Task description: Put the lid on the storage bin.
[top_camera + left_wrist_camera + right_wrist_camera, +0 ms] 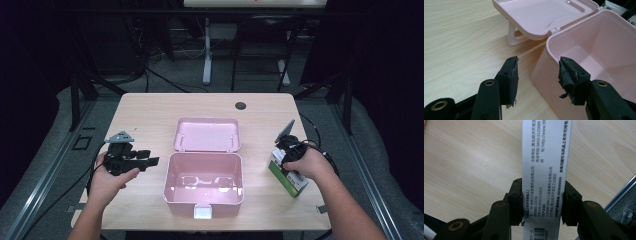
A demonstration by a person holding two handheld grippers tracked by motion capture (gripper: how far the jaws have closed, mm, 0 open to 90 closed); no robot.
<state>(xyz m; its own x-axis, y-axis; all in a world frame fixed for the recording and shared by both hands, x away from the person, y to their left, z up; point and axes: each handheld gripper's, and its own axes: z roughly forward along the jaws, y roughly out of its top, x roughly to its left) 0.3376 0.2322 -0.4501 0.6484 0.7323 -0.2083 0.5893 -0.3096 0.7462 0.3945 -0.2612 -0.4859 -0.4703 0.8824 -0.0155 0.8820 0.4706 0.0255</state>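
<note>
In the high view, a green and white carton (287, 175) is seen on the table (150, 107) near its right edge, well apart from a pink box (204, 184) at the middle. The box is seen open, its lid (206, 134) folded back behind it. The right hand-held gripper (284, 156) is held down over the carton; the left hand-held gripper (152, 161) is held above the table just left of the box, pointing toward it.

In the left gripper view, the left hand-held gripper (537, 75) is seen open with nothing between its jaws, which stand either side of the box's (584, 57) near corner without touching it.

In the right gripper view, the carton's (545, 170) white printed side is seen between the jaws of the right hand-held gripper (541, 203), whose pads are set against its two long edges, so the carton is gripped.
</note>
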